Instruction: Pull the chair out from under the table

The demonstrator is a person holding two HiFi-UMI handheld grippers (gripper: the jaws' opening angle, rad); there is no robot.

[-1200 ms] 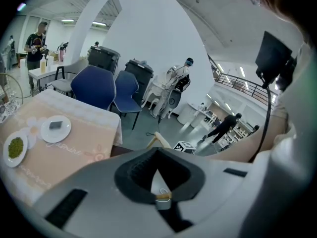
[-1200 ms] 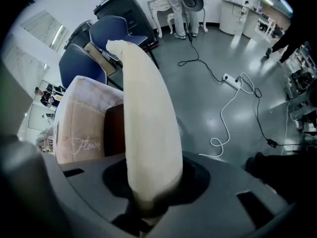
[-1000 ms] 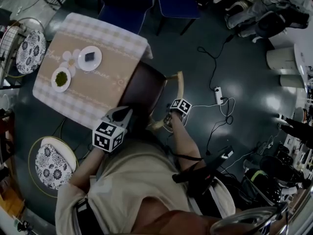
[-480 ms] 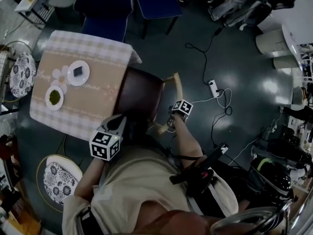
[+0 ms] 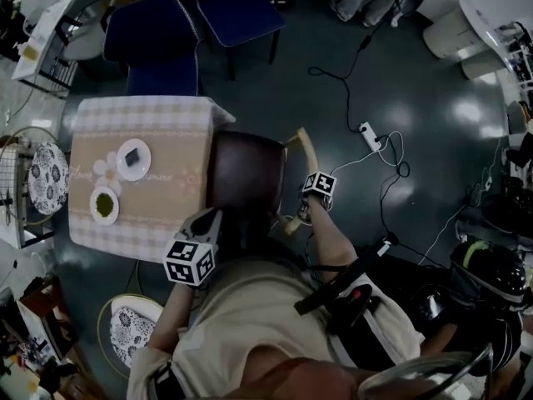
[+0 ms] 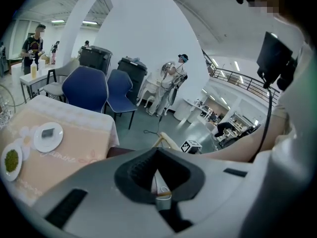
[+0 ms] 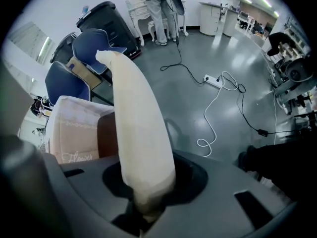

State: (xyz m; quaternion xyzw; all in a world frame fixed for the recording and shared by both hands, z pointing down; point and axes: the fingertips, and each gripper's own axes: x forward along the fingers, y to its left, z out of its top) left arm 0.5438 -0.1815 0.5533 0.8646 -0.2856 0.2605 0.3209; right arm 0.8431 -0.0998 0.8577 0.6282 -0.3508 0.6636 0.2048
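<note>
Beside the counter (image 5: 137, 111), the chair (image 5: 241, 169) looks mostly out, seat front just at the cloth edge, so maybe a little pull left. Right gripper (image 5: 298, 217) jaws clamp its cream back rail (image 7: 138, 123); left gripper (image 5: 208, 219) jaws are pinched together, empty.

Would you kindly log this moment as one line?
right claw: shut on cream curved chair backrest | left claw: shut

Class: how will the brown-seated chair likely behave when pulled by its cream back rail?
The back rail looks like rigid wood, so it should not flex. Gripped high up by the right gripper, the chair may tip backward rather than slide. The glossy floor probably lets it glide.
</note>
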